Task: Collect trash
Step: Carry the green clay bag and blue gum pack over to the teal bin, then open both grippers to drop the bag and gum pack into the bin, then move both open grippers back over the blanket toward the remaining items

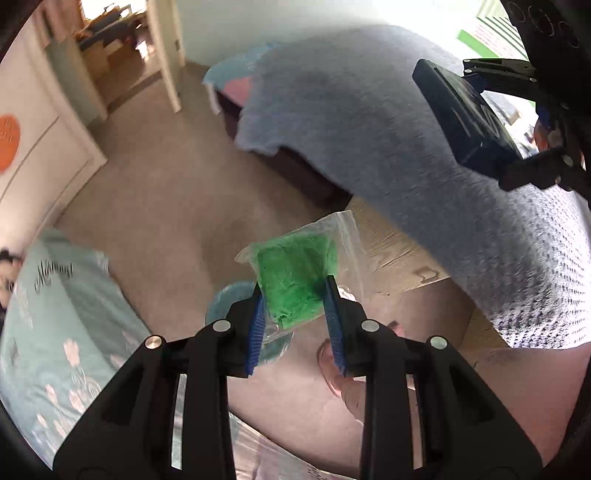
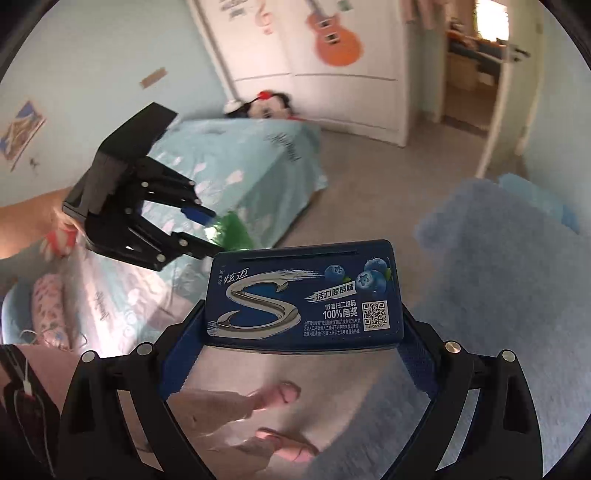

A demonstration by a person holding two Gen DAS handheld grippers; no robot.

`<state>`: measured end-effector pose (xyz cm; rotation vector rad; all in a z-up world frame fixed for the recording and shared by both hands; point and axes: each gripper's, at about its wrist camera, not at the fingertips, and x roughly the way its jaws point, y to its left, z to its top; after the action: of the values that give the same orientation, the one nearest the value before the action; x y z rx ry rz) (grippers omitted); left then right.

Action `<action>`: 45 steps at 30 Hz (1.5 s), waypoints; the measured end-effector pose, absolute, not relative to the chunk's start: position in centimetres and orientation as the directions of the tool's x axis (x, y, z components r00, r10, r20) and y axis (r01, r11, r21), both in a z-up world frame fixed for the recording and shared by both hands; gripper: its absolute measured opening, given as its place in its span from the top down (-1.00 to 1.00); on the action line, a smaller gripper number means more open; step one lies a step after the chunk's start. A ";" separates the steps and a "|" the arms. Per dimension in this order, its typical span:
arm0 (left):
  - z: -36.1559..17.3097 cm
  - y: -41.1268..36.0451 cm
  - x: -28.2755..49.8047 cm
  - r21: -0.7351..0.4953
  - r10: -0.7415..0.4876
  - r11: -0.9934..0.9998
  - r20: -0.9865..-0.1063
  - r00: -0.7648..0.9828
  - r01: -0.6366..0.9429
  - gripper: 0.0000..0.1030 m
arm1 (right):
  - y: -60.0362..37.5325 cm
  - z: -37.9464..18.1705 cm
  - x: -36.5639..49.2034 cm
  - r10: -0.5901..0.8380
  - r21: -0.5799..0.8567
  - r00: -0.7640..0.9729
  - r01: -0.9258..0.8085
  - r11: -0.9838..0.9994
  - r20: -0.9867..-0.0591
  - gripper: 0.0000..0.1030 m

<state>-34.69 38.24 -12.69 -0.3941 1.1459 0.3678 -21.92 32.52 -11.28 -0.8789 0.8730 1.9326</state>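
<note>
Trash is in both grippers: the left gripper [image 1: 295, 295] clamps a plastic bag [image 1: 299, 273] of green stuff, the right gripper [image 2: 303, 325] a blue gum box [image 2: 303, 295]. Keep both squeezed firmly while carrying, since the bag looks slippery.

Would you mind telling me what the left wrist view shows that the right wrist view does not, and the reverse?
Only the left wrist view shows the clear plastic bag with green contents fully, clamped in the left gripper, plus a wooden floor panel.

Only the right wrist view shows the printed face of the blue gum box, the guitar decoration and the plush toy.

Both show each gripper holding its item, the grey blanket and the teal bed cover.
</note>
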 end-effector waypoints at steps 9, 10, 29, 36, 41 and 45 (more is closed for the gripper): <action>-17.5 41.9 -39.3 -0.126 0.070 0.808 -0.949 0.306 -0.576 0.47 | 37.7 -17.8 -27.9 0.231 0.321 -0.475 -0.811 -0.489 -0.849 -0.79; -18.3 42.3 -39.7 -0.131 0.064 0.799 -0.952 0.299 -0.586 0.47 | 38.3 -19.0 -28.6 0.212 0.325 -0.473 -0.808 -0.491 -0.855 -0.79; -26.1 44.8 -41.0 -0.129 0.033 0.770 -0.970 0.241 -0.625 -0.38 | 43.0 -28.0 -34.4 0.062 0.328 -0.413 -0.799 -0.504 -0.909 -0.80; -25.5 44.7 -41.1 -0.121 0.045 0.774 -0.969 0.245 -0.622 -0.39 | 42.6 -26.7 -34.2 0.091 0.303 -0.408 -0.792 -0.530 -0.908 -0.81; -24.9 44.5 -41.2 -0.113 0.057 0.779 -0.967 0.249 -0.617 -0.39 | 42.7 -25.4 -33.0 0.129 0.302 -0.414 -0.812 -0.499 -0.901 -0.81; -24.1 44.0 -40.9 -0.096 0.071 0.787 -0.967 0.243 -0.609 -0.42 | 42.0 -23.7 -31.5 0.169 0.296 -0.418 -0.826 -0.480 -0.892 -0.81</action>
<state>-40.87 43.97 -24.11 -0.5137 1.2491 0.4929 -31.55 42.04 -23.68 -1.1092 1.0093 1.9548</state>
